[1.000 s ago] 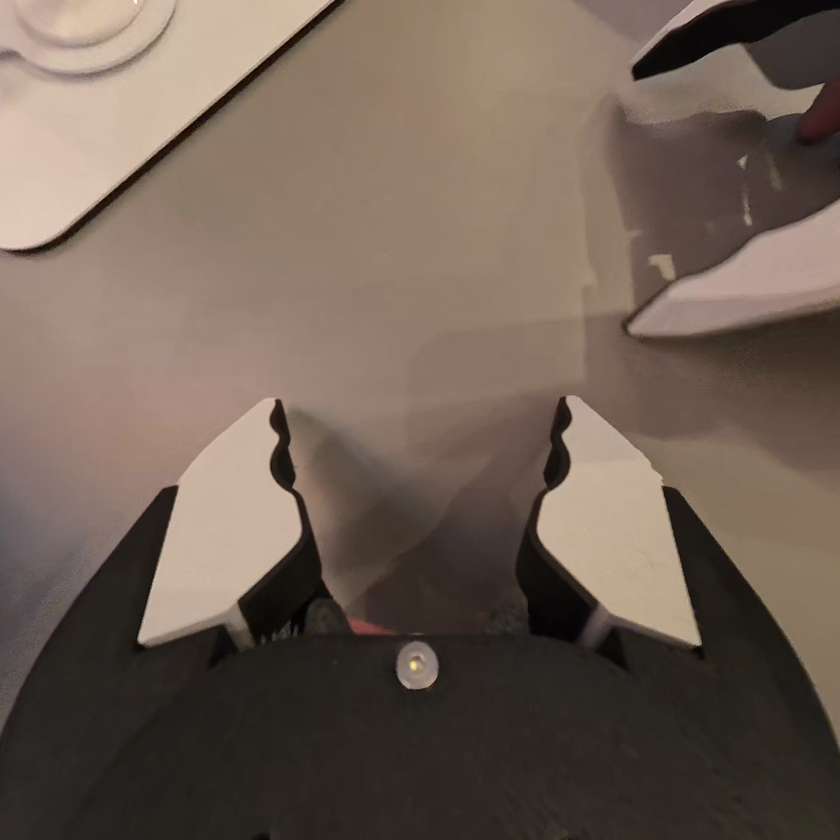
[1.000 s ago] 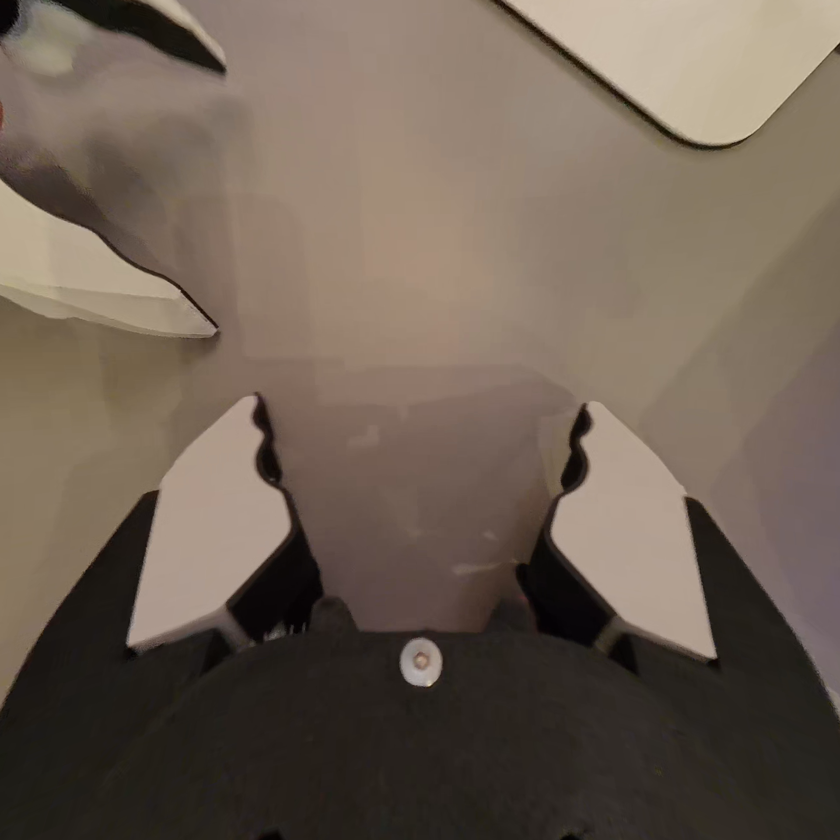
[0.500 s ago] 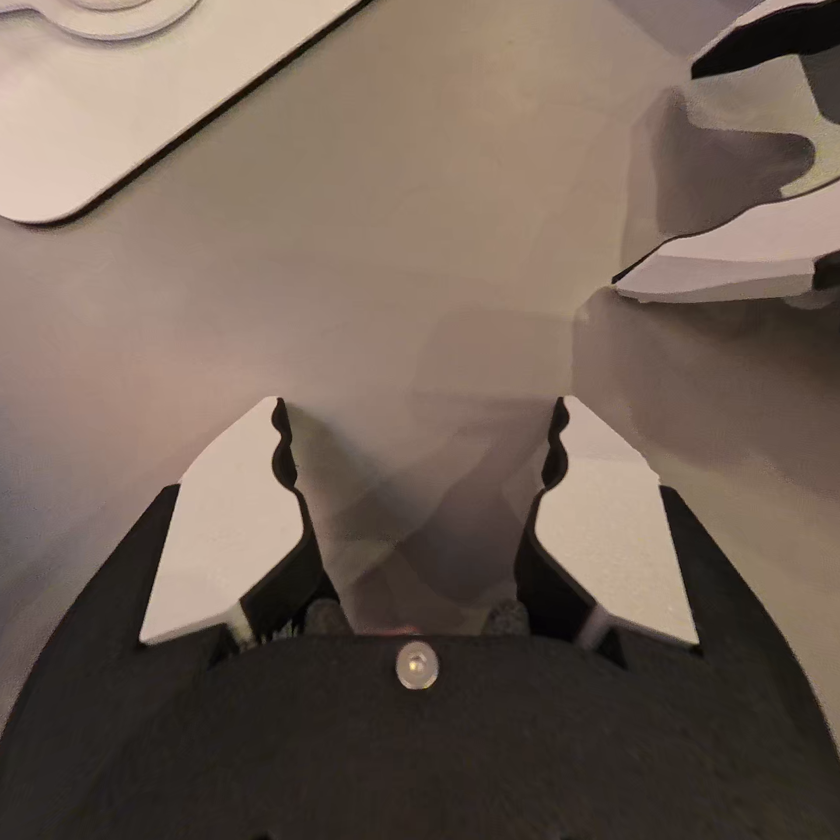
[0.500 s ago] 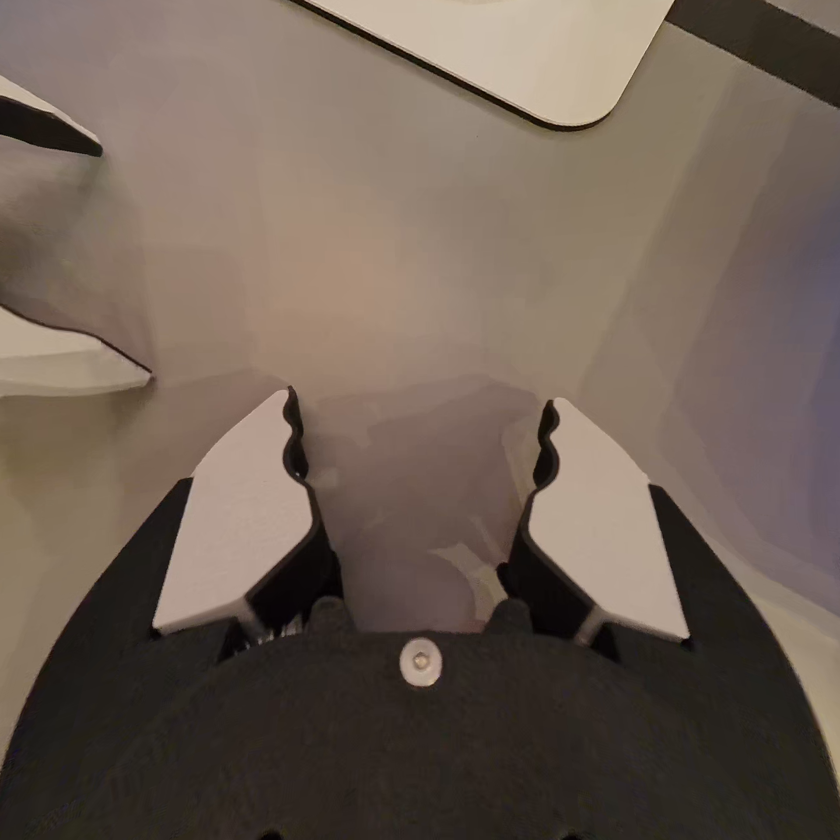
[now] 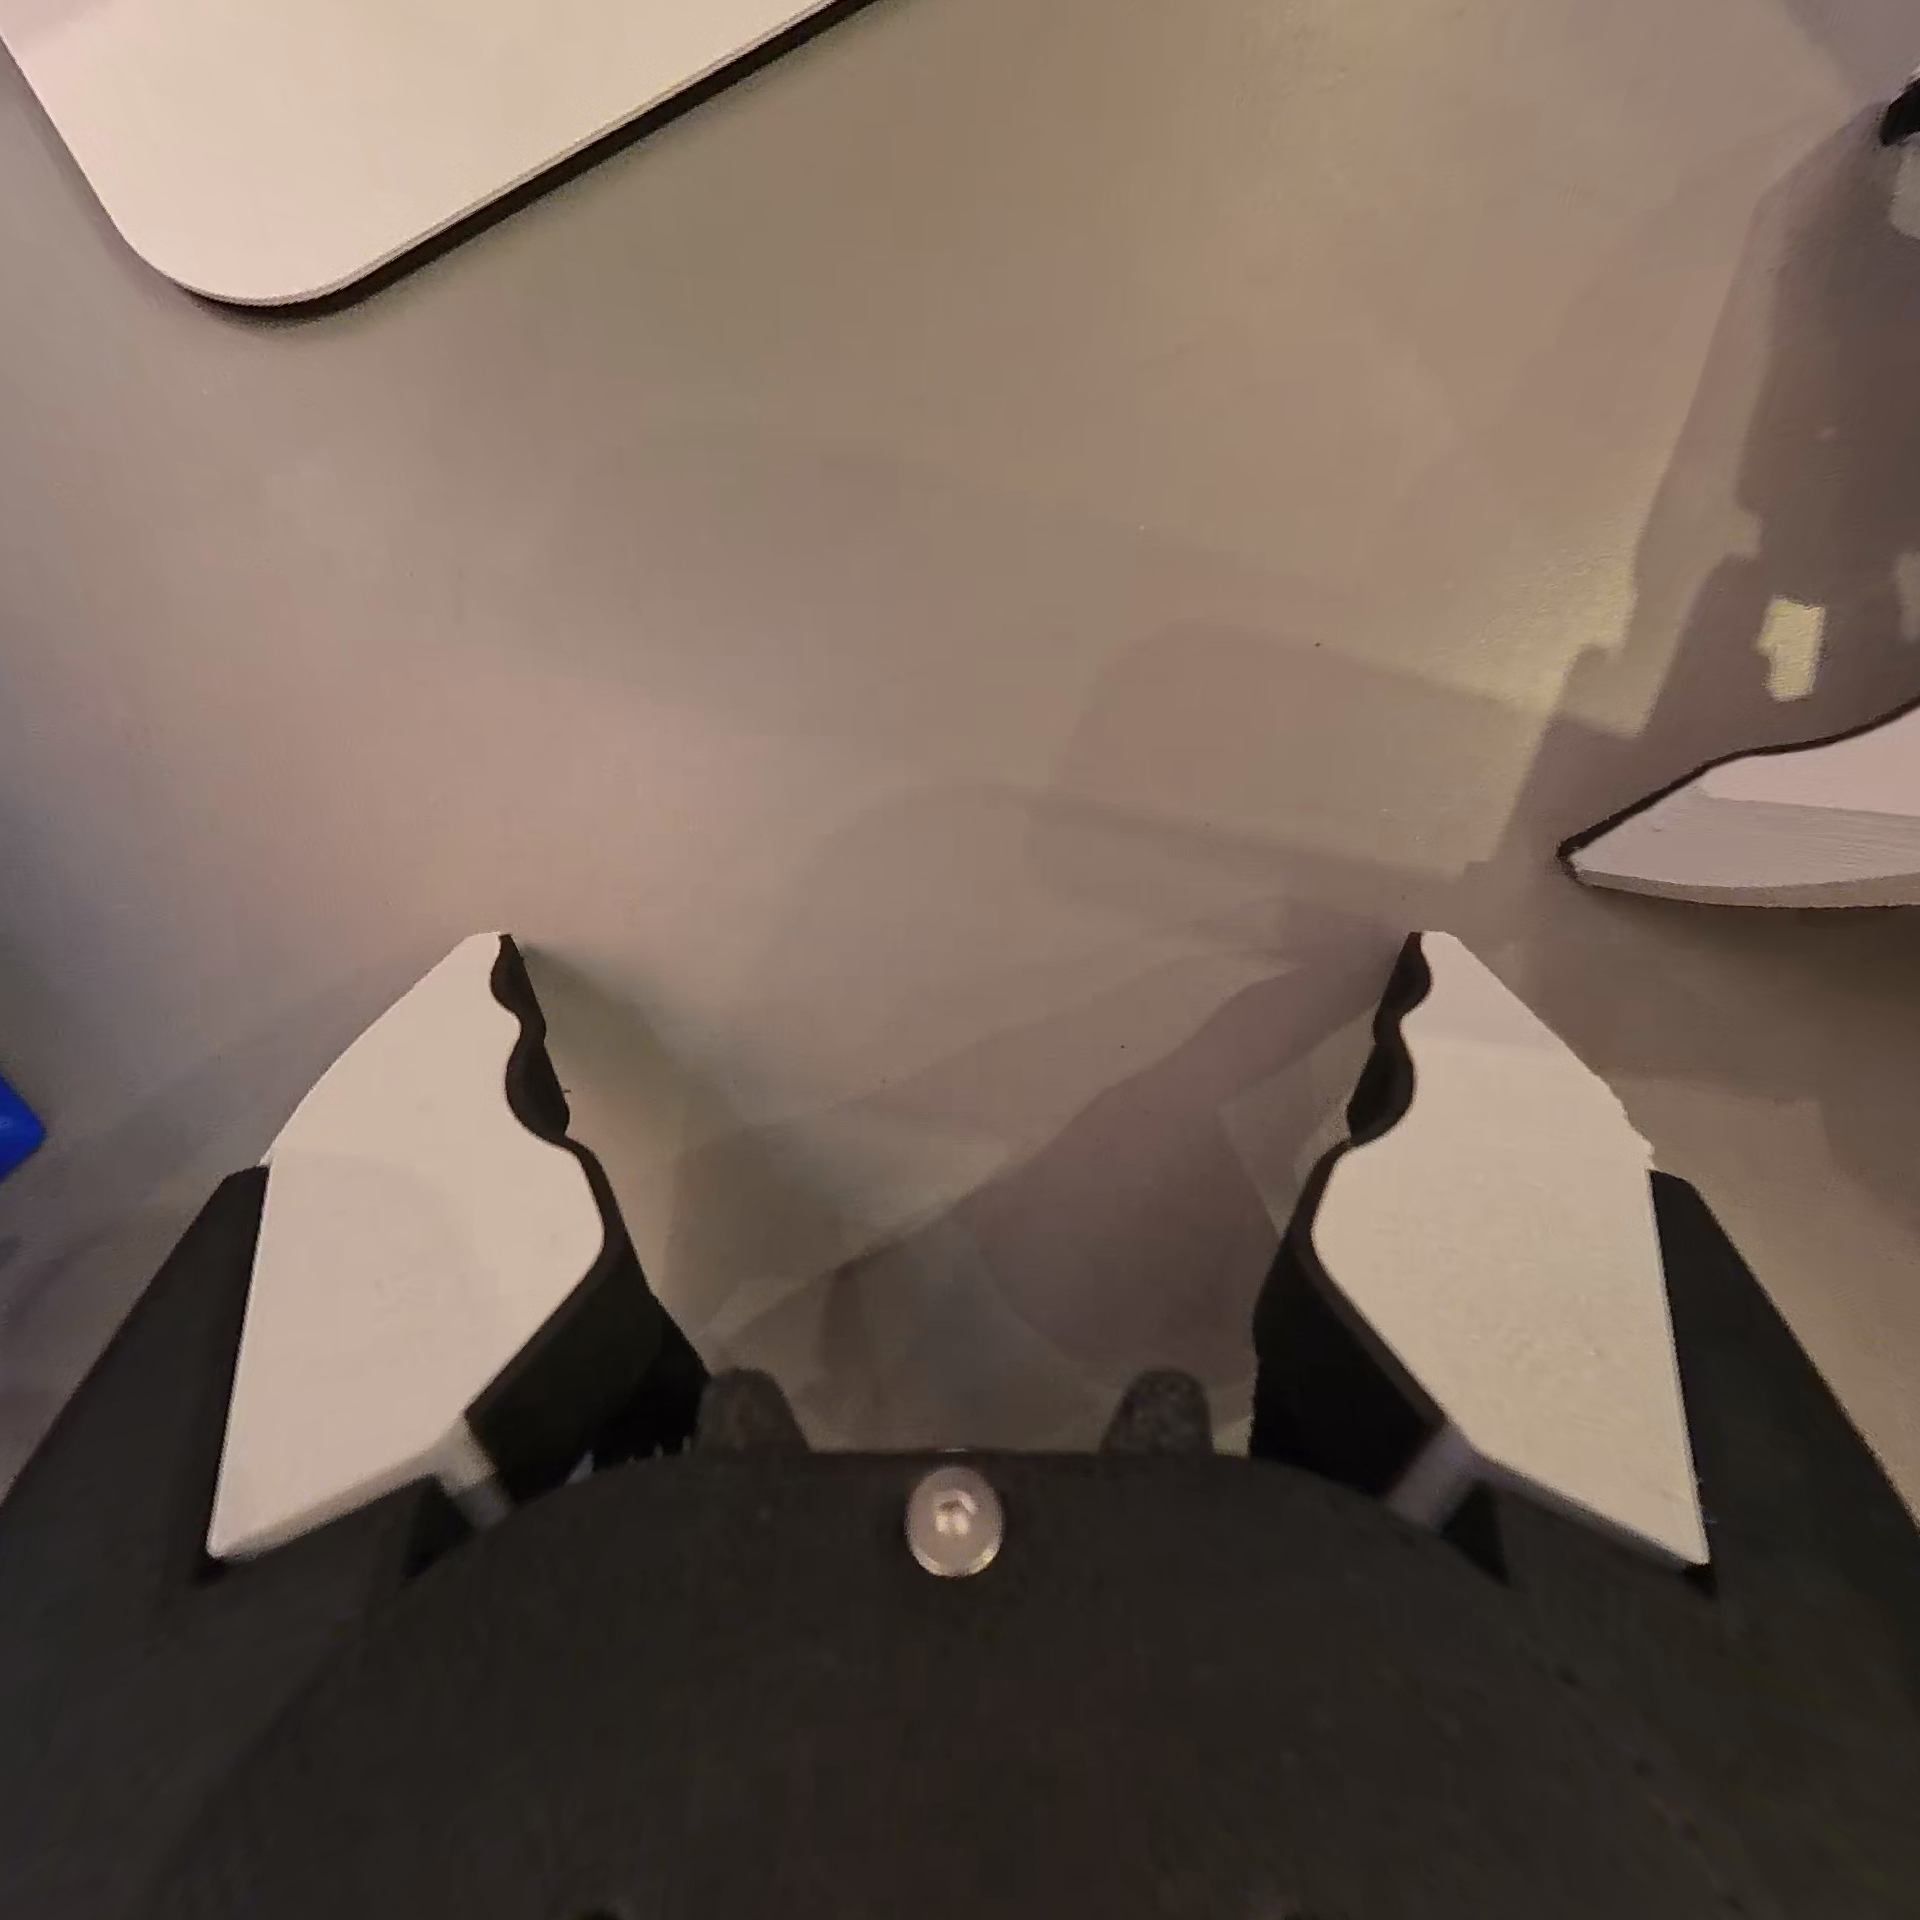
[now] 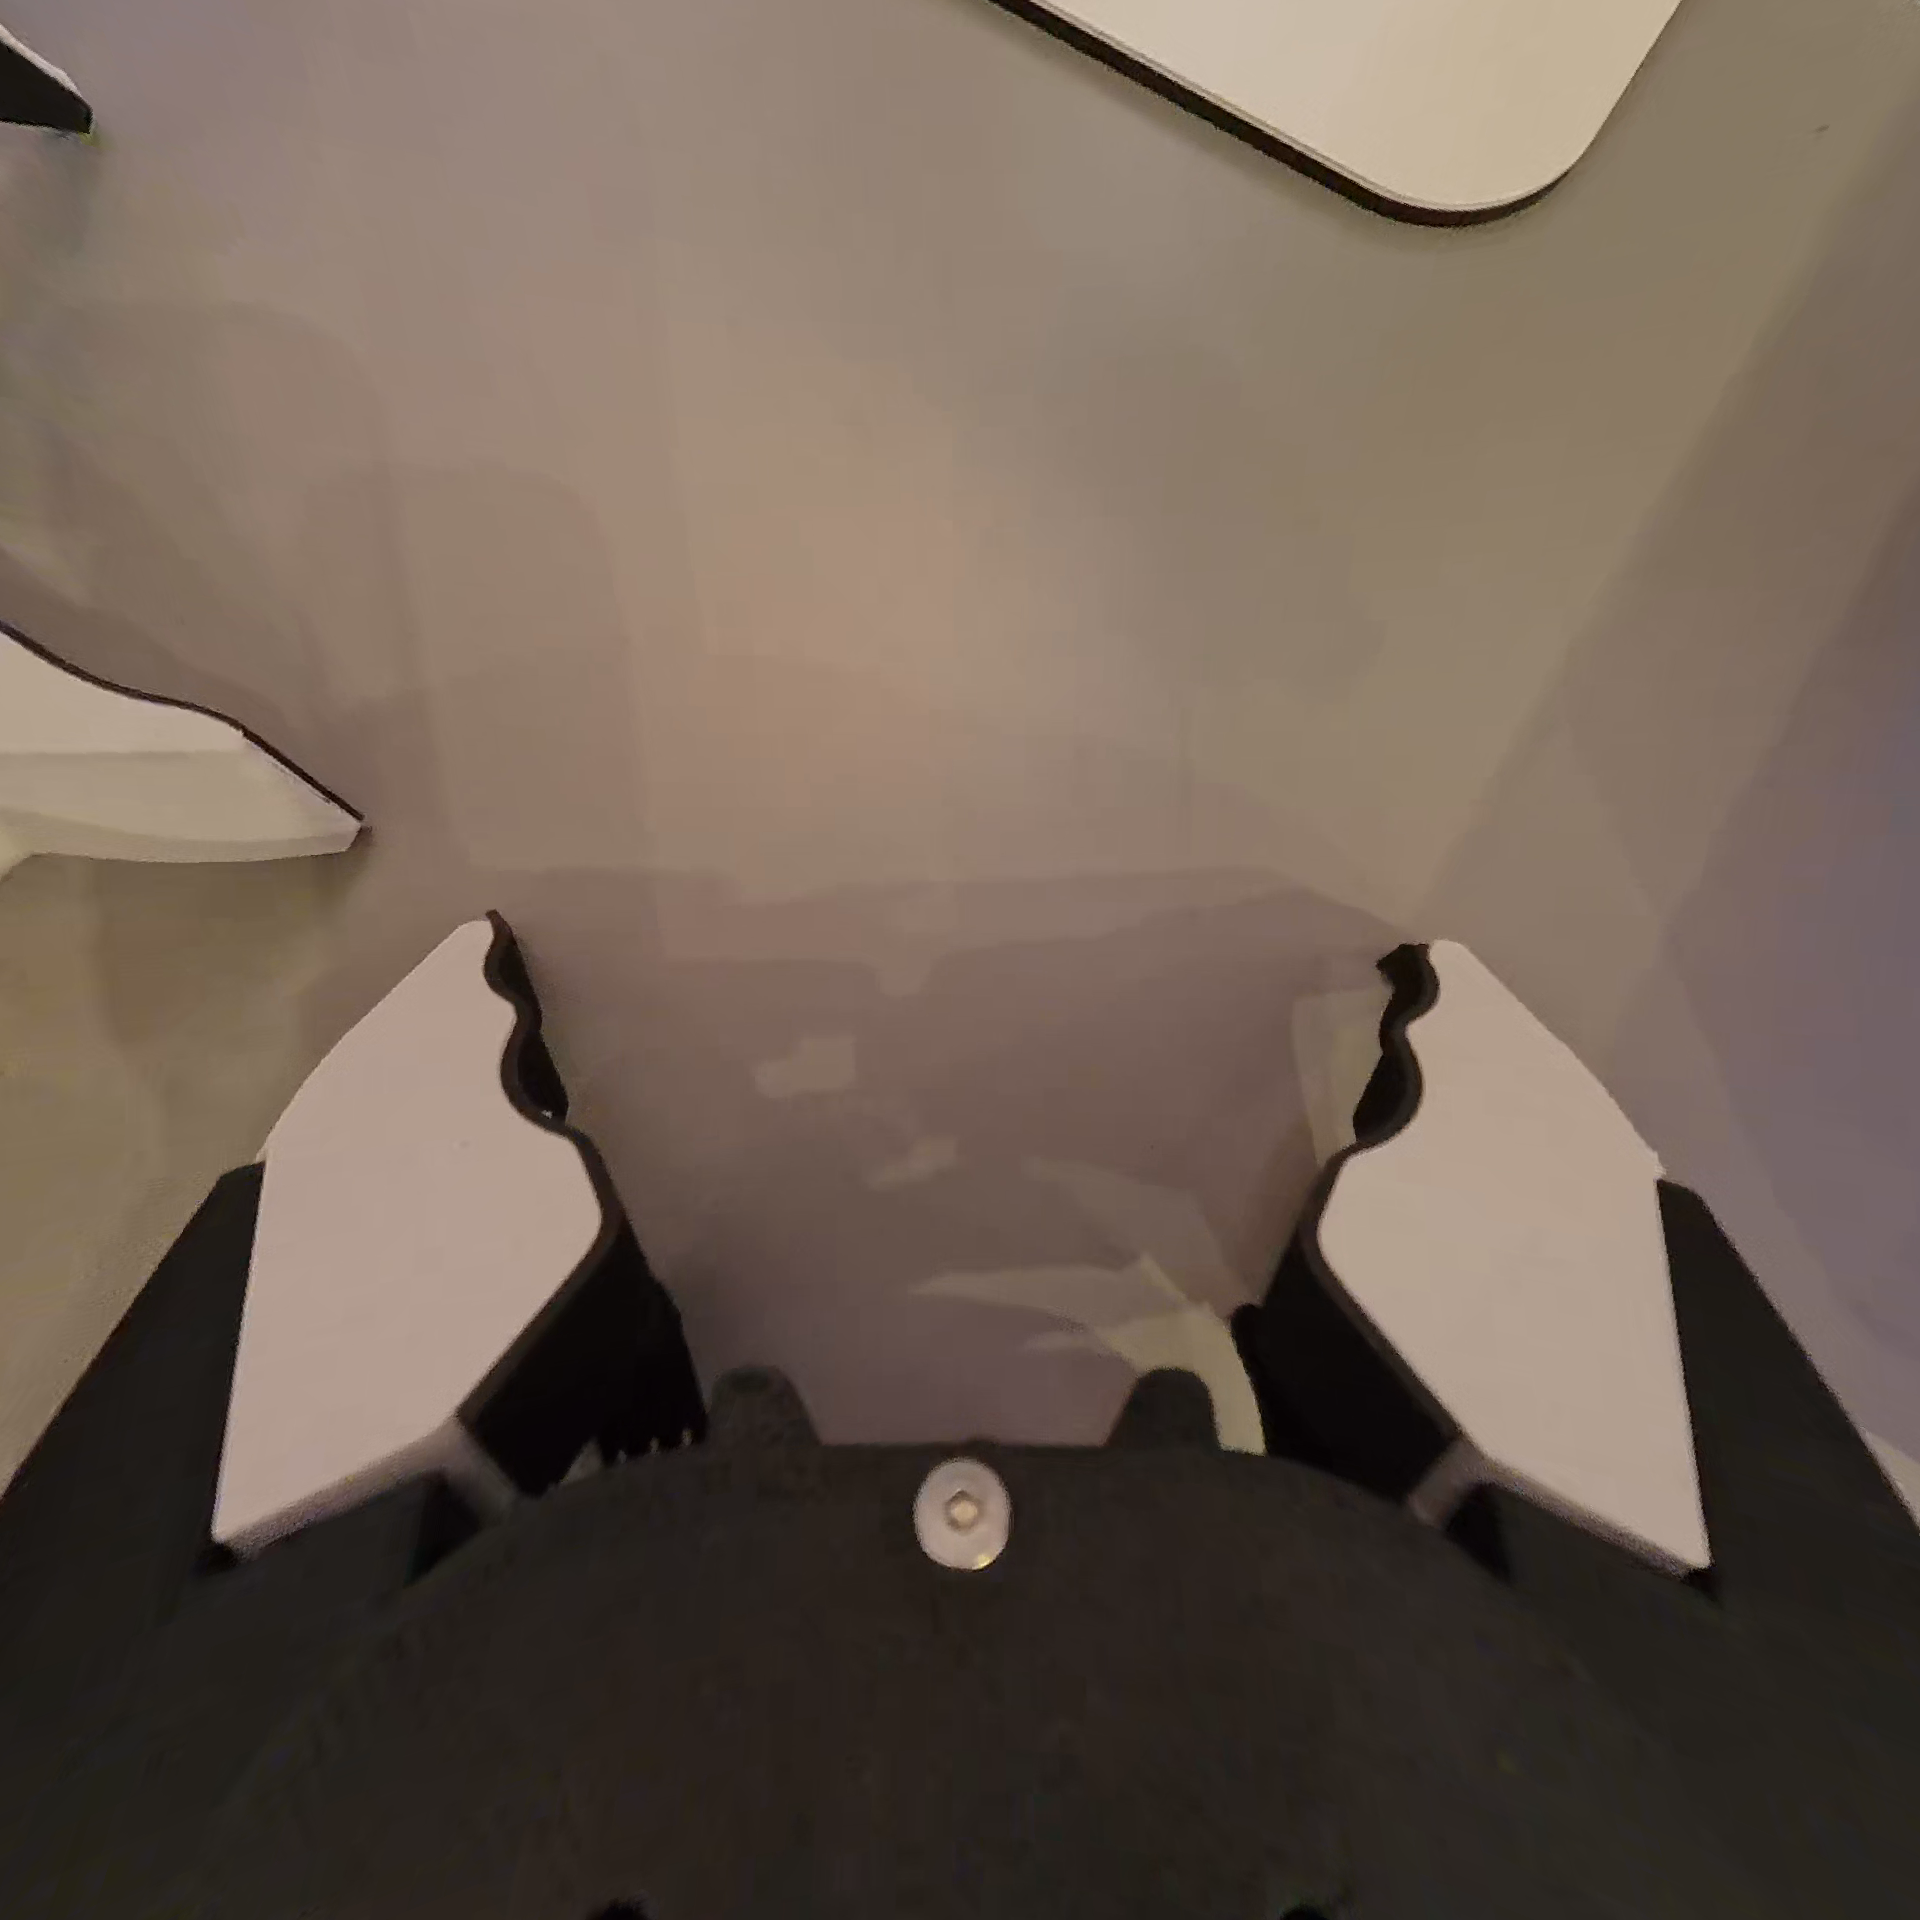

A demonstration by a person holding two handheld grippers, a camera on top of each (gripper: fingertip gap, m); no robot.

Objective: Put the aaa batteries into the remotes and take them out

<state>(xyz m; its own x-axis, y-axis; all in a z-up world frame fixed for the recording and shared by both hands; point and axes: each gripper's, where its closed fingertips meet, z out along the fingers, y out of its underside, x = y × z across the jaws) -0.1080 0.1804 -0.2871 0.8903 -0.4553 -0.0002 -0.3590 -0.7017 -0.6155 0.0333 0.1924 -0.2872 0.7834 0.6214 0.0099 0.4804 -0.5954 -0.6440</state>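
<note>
**Two empty grippers, wider apart, no remote or battery in sight**

Both grippers hang spread wide over the bare grey counter [image 5: 935, 520], and since a second ago each has changed a little. The left gripper [image 5: 961, 940] has drifted so that the white mat [image 5: 343, 135] with its dark rounded edge sits larger at upper left, and the clear dish that stood on the mat has slid out of frame; a blue scrap [image 5: 16, 1127] now peeks in at the left edge. The right gripper [image 6: 956, 930], after narrowing half a second back, has spread again. Each shows only as a white fingertip at the edge of the other's view: the right one [image 5: 1766, 857] near the left, the left one [image 6: 156, 805] near the right.

Neither grips nor touches anything; only shadowed counter lies between the jaws. No remote and no AAA battery appears in either view, so I judge the task is between steps, with the things to be found elsewhere.
</note>
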